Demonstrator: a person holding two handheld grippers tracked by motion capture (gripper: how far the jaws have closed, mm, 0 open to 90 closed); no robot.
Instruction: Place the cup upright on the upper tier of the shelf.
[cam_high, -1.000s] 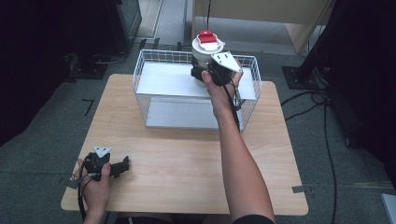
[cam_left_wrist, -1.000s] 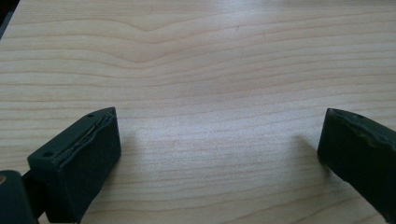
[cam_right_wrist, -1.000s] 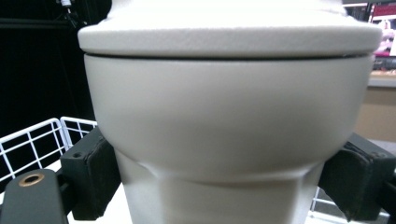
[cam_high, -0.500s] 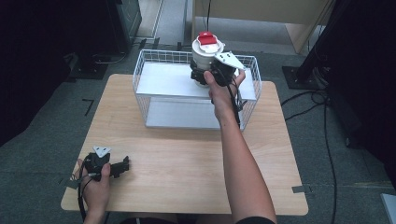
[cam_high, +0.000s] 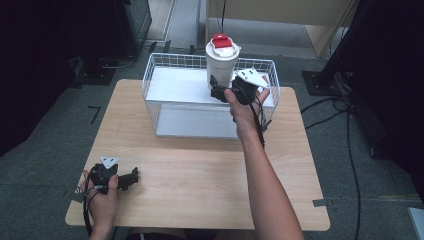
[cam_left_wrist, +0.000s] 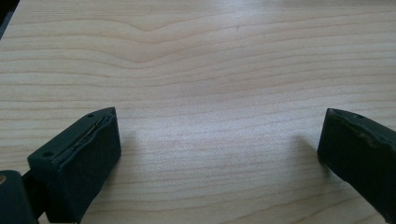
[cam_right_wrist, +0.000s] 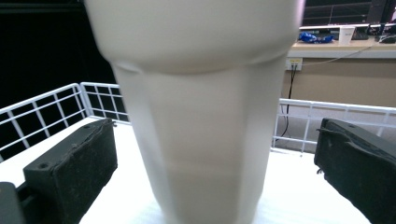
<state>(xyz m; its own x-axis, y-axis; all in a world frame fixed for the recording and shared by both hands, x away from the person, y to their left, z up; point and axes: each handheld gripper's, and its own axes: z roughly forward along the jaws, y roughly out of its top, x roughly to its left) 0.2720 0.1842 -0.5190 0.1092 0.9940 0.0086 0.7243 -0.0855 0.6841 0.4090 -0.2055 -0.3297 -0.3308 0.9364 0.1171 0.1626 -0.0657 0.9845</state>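
Two black hand-held grippers are seen, each carried in a bare hand; no sleeves are worn on the forearms. The left gripper (cam_high: 131, 179), near the left front of the scene, is topped by a grey three-cornered plate, and a thin dark cable is looped beside its hand (cam_high: 102, 197). The right gripper (cam_high: 216, 89), farther off, bears the same pale triangular plate, and black cable is trailed along the right hand (cam_high: 244, 106) and wrist. In the gripper views the jaws are shown as blocky, matt black pads with worn, slightly ragged inner edges, and small round screw holes are set in their top faces.
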